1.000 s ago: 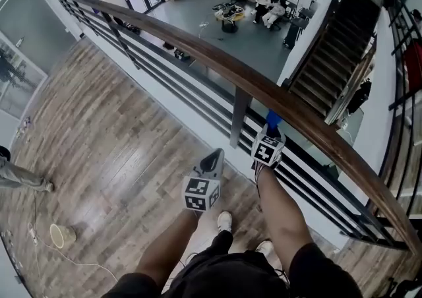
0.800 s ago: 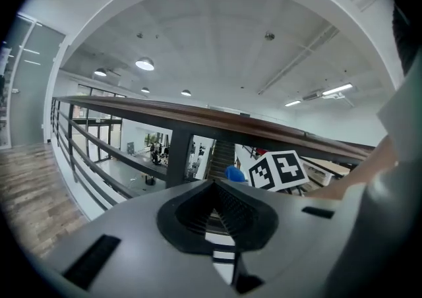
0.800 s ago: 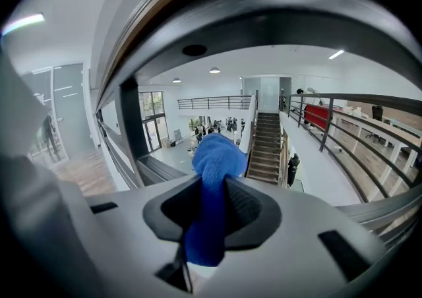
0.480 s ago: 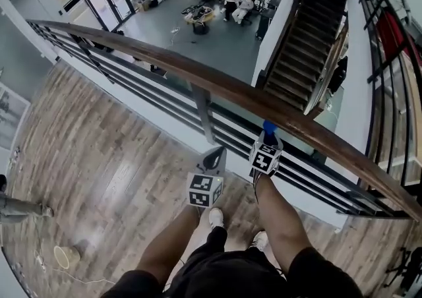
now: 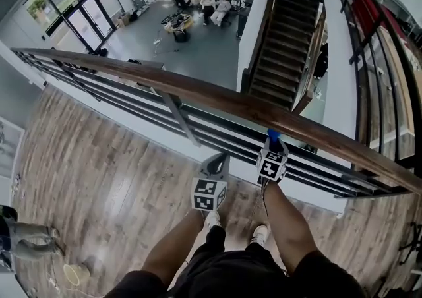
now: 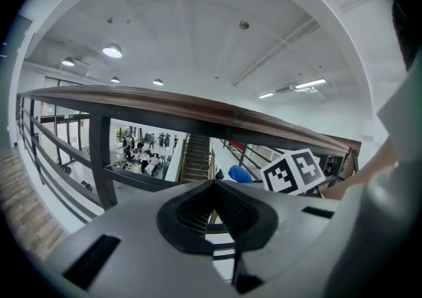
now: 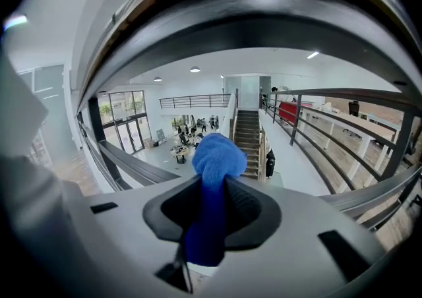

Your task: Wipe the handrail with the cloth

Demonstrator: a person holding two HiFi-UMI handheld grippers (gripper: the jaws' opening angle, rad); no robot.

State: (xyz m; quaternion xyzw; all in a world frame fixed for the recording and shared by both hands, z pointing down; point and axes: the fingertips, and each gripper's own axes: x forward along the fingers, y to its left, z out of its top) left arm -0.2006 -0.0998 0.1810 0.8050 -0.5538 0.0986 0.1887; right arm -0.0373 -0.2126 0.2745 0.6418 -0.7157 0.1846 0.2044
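Blue cloth, one, perhaps touching one handrail.

Wood floor, staircase, glass doors

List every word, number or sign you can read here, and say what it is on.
None can be read.
The left gripper and right gripper carry cubes with only black-and-white square patterns, no letters.
The blue cloth and handrail bear no print.
Anything in the hall below is too small to read.
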